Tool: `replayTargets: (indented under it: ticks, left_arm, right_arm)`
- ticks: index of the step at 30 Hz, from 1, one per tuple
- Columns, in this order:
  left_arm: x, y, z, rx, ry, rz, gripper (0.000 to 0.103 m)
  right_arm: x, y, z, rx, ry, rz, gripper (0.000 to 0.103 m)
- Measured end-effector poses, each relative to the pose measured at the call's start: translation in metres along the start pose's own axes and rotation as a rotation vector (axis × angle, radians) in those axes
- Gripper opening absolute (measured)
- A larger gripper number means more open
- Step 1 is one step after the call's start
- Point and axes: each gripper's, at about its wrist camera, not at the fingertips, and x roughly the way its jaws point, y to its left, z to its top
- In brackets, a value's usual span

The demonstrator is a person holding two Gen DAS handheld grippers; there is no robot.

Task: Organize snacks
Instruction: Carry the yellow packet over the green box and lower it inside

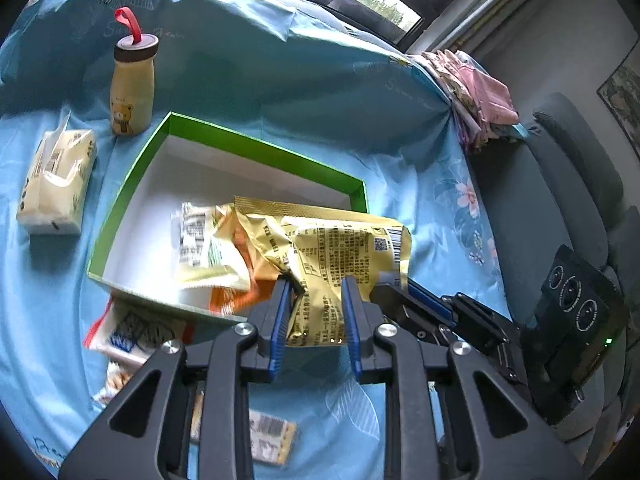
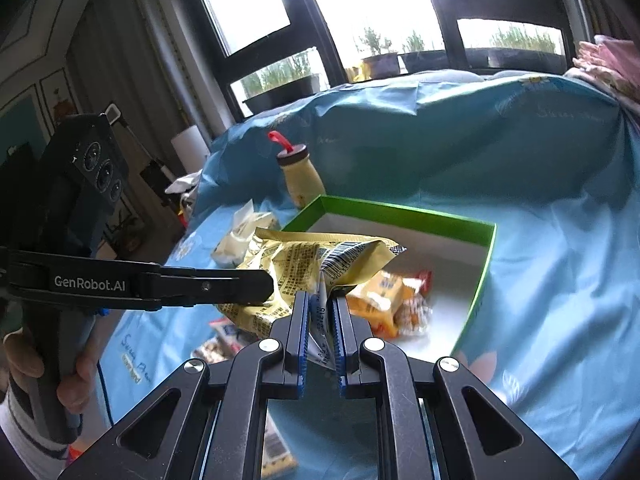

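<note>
Both grippers, left (image 1: 316, 312) and right (image 2: 322, 328), pinch yellow bag (image 1: 340, 252); best lower it level into green box (image 1: 224, 144), 12 o'clock.

box (image 1: 132, 184): green outside, white inside
snack bag (image 1: 340, 248): gold-yellow w/ black print, barcode
cloth (image 1: 400, 128): light blue, daisy/floral print
bottle (image 1: 132, 84): cream, brown cap, red loop, bear pic
gripper pads (image 1: 280, 320): blue
</note>
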Motion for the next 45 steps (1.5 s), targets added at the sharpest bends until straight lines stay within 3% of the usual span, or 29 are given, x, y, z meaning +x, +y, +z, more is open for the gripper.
replayTargets:
  ticks: [21,45]
  left_arm:
    - [0.050,0.053,0.026,-0.101,0.044,0.047,0.025]
    - [0.073,0.070,0.030,-0.148,0.072,0.077,0.032]
  right_arm:
    - [0.079,-0.015,0.015,-0.022,0.094,-0.020,0.013]
    - [0.111,-0.024,0.016,-0.031,0.153,-0.079,0.013]
